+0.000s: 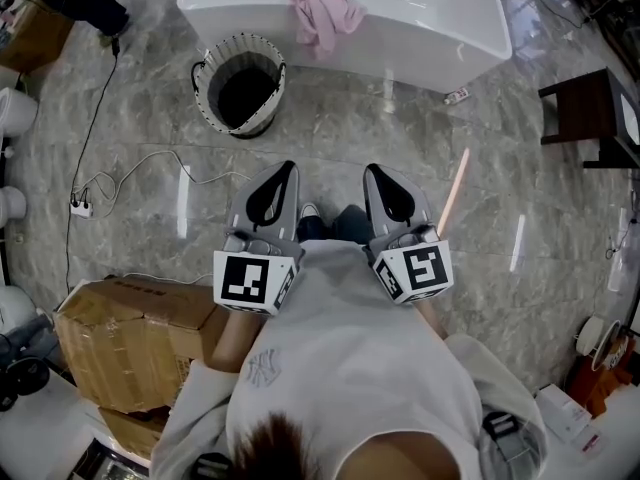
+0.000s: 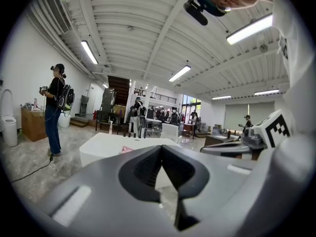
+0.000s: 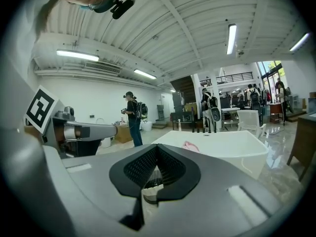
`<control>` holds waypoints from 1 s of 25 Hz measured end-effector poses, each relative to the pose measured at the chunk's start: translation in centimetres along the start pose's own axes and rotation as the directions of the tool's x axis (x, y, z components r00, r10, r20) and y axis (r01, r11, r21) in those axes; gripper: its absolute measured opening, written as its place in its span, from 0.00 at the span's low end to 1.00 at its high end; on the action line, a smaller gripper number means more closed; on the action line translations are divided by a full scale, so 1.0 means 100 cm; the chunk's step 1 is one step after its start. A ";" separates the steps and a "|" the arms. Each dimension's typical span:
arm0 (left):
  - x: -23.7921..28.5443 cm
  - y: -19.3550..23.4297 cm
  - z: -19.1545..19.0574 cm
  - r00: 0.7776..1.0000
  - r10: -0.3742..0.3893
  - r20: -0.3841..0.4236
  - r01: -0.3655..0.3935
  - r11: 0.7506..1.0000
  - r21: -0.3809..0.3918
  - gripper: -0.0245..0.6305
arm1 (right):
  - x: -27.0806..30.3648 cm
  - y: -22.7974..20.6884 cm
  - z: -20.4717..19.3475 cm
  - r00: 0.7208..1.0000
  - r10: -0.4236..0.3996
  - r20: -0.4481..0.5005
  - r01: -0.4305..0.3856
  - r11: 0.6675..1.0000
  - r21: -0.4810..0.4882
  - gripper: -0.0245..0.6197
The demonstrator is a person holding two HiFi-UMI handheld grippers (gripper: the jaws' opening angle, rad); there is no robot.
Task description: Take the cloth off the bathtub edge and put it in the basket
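Fingers [image 2: 142,168] of the left gripper [image 1: 287,171] and right gripper [image 1: 374,173] are pressed together, pinching nothing, well apart from the pink cloth [image 1: 322,10]. It drapes over the bathtub's [image 1: 430,18] near edge, left of the middle, hanging down the outer wall. The basket [image 1: 268,108] stands on the floor by the tub's left corner. A pinch on one loose fold could let the cloth slip and fall short of the rim; a trailing end might tip the light basket. The sweatshirt emblem [image 1: 263,366] seems to read NY; print on the cardboard box [image 1: 130,343] is too small to read.
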State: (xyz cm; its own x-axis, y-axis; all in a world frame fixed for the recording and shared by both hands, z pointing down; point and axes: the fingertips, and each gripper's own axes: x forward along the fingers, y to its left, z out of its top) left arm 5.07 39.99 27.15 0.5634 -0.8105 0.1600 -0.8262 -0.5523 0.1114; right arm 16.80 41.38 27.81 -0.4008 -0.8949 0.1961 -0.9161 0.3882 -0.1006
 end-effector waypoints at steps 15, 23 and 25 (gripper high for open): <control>0.029 0.004 -0.002 0.998 0.047 -0.034 -0.048 0.999 -0.022 0.11 | 0.022 -0.027 -0.006 0.997 0.049 -0.056 -0.048 0.999 0.023 0.04; 0.073 0.008 0.017 0.993 0.119 -0.005 -0.119 0.993 -0.012 0.11 | 0.053 -0.072 0.009 0.993 0.104 -0.055 -0.104 0.994 0.014 0.04; 0.085 0.007 0.021 0.991 0.131 0.004 -0.131 0.991 -0.013 0.11 | 0.060 -0.085 0.013 0.993 0.108 -0.052 -0.108 0.994 0.010 0.04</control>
State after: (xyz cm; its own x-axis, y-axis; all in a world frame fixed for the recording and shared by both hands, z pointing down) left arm 9.23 32.30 26.52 0.4506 -0.8766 0.1691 -0.8926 -0.4390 0.1027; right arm 22.25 32.42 28.61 -0.4979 -0.8349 0.2347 -0.8672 0.4803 -0.1312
